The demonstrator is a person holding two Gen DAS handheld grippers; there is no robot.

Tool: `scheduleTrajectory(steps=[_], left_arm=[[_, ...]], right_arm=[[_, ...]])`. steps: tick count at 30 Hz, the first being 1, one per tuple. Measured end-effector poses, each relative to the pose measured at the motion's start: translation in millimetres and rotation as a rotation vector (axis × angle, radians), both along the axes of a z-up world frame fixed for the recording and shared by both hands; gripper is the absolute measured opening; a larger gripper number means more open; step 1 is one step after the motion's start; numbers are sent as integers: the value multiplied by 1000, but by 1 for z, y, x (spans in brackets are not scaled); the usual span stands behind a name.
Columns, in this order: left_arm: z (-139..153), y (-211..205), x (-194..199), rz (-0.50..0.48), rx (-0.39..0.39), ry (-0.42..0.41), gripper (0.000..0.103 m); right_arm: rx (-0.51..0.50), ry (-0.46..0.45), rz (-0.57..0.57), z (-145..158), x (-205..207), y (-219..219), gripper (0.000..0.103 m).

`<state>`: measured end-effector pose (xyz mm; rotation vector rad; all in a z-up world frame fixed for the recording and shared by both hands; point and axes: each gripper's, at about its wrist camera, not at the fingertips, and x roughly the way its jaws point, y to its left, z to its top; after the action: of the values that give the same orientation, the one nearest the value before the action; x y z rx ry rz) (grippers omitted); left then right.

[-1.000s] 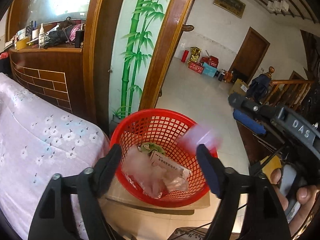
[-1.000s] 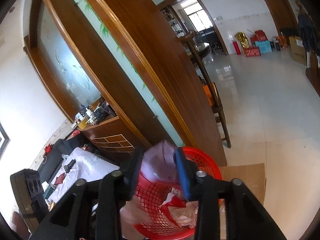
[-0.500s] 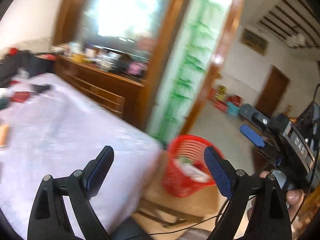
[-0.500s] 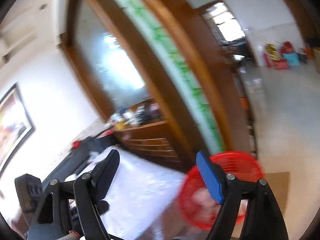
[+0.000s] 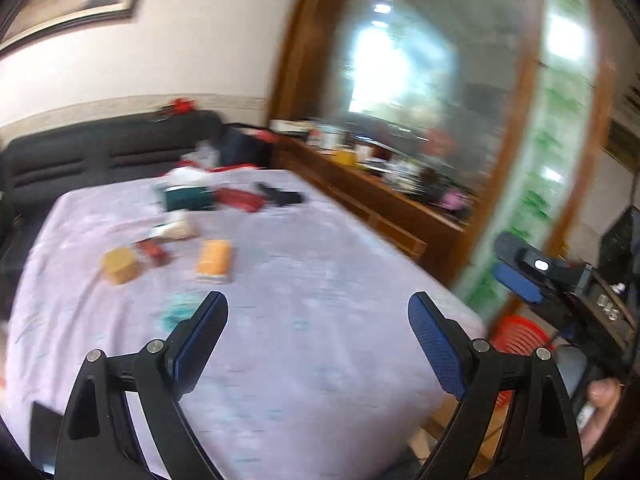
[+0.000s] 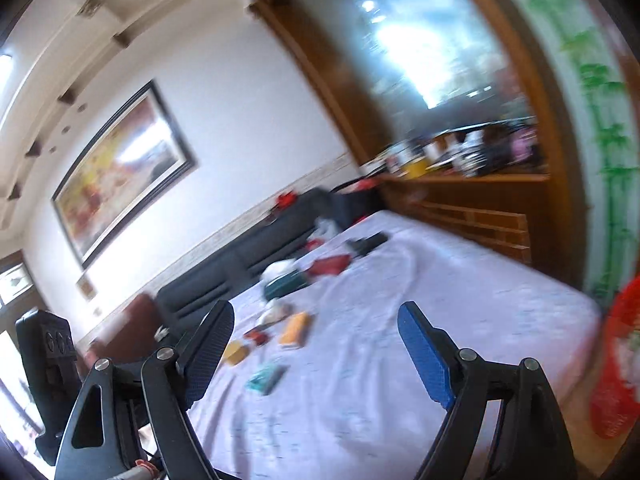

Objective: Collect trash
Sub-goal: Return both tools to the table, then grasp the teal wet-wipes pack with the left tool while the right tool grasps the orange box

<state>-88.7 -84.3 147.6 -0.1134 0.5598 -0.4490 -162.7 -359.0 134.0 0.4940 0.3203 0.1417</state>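
Observation:
My left gripper (image 5: 316, 304) is open and empty above the lilac tablecloth (image 5: 320, 360). My right gripper (image 6: 316, 316) has its jaws opening with nothing between them; it also shows at the right of the left wrist view (image 5: 514, 266). Blurred litter lies on the far half of the table: an orange box (image 5: 214, 262) (image 6: 296, 330), a yellow round tub (image 5: 118, 266) (image 6: 236, 350), a teal packet (image 5: 178, 310) (image 6: 268, 378) and a small red item (image 5: 154, 250). The red mesh basket (image 5: 520, 336) (image 6: 616, 360) stands low beside the table's right corner, holding trash.
Farther back on the table lie a teal tissue box (image 6: 284, 284), a red pouch (image 6: 330, 266) and a black object (image 6: 368, 244). A black sofa (image 5: 100, 152) runs behind it. A cluttered wooden sideboard (image 6: 480, 200) with a mirror stands to the right.
Both views swung left from the red basket to the table. The right gripper let go of the pink trash over the basket and opened wide; the basket now sits at the right edge.

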Motion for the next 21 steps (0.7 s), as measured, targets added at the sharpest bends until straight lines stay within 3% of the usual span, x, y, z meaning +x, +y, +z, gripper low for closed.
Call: scheduleTrajectory(steps=[3,7,15,21], left_arm=[[-12,38,23,102,6,39,91],[-27,71,44,148,-1,74,91],[-61,83,94,85,48,132,91],[-106,76,137,71,124,253,90]], right_arm=[[-17,37,64,-2,35,29,88],[-47,74,140,-7,76,61,91],[-26,182,280,-41,157,97,92],[7,265,320,-66,214,108,92]])
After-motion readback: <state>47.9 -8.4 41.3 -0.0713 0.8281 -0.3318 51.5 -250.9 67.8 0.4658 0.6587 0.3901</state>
